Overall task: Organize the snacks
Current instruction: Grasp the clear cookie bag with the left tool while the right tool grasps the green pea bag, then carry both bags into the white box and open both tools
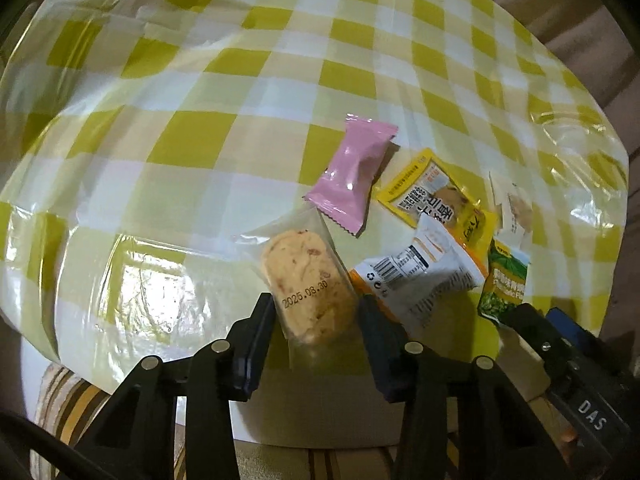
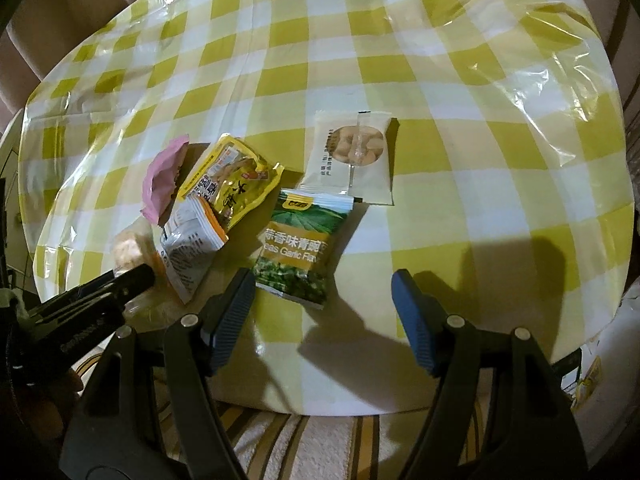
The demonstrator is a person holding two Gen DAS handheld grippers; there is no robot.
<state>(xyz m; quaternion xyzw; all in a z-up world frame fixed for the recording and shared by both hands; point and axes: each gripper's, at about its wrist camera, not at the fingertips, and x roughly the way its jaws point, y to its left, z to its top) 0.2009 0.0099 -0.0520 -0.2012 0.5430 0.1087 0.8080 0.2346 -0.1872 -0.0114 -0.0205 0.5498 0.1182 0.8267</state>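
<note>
The left gripper [image 1: 316, 320] has its black jaws closed against the sides of a clear-wrapped cookie [image 1: 306, 284] stamped 2025.08.30, near the front edge of the yellow-checked tablecloth [image 1: 200, 80]. The right gripper [image 2: 324, 312] hangs wide open with nothing between its blue-padded fingers [image 2: 412, 320], just in front of the green garlic pea packet [image 2: 302, 240].

Taking that pea packet as the landmark: to its left lies a white-and-orange sachet [image 2: 192, 244], and beyond the sachet the held cookie. Behind the sachet, left of the pea packet and farther back, a yellow snack pouch [image 2: 232, 176] partly overlaps it. Left of the yellow pouch sits a pink wrapped candy [image 2: 162, 180]. Behind the pea packet and slightly right, touching its top corner, lies a white packet with a round window showing nuts [image 2: 354, 156].
</note>
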